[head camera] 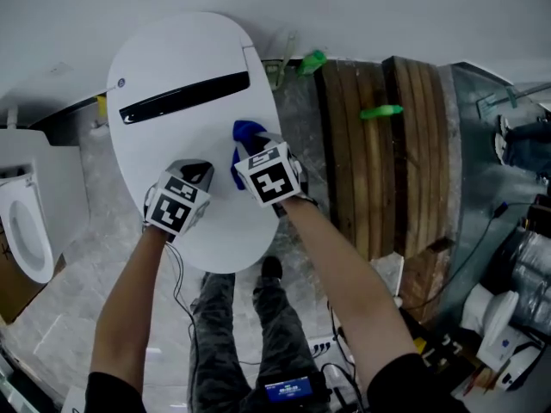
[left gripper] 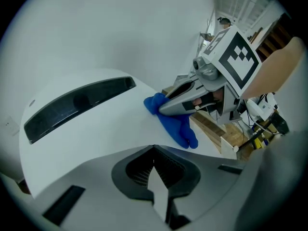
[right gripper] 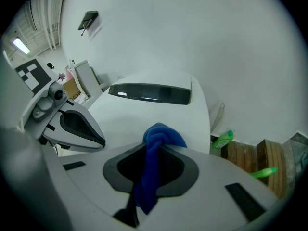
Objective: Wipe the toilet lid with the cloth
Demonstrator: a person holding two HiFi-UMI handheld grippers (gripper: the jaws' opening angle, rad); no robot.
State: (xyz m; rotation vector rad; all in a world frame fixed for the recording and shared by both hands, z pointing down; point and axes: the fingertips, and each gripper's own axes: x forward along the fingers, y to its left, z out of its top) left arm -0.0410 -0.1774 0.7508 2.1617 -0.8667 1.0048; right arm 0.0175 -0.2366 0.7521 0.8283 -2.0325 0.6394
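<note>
The white toilet lid (head camera: 181, 140) lies closed below me, with a dark slot (head camera: 183, 97) across its far part. A blue cloth (head camera: 244, 133) rests on the lid's right side, bunched between the jaws of my right gripper (head camera: 244, 157), which is shut on it. In the right gripper view the cloth (right gripper: 155, 141) hangs through the jaws of my right gripper (right gripper: 152, 147) and touches the lid (right gripper: 144, 112). My left gripper (head camera: 201, 173) is just left of it over the lid, shut with nothing in it. From the left gripper view (left gripper: 154, 149) the cloth (left gripper: 177, 128) sits under the right gripper (left gripper: 166, 106).
A second toilet (head camera: 23, 222) stands at the left. Wooden planks (head camera: 387, 144) lie right of the lid, with a green spray bottle (head camera: 312, 60) and a green object (head camera: 380, 110) near the wall. Cables and gear clutter the lower right. The person's legs (head camera: 250, 317) stand before the bowl.
</note>
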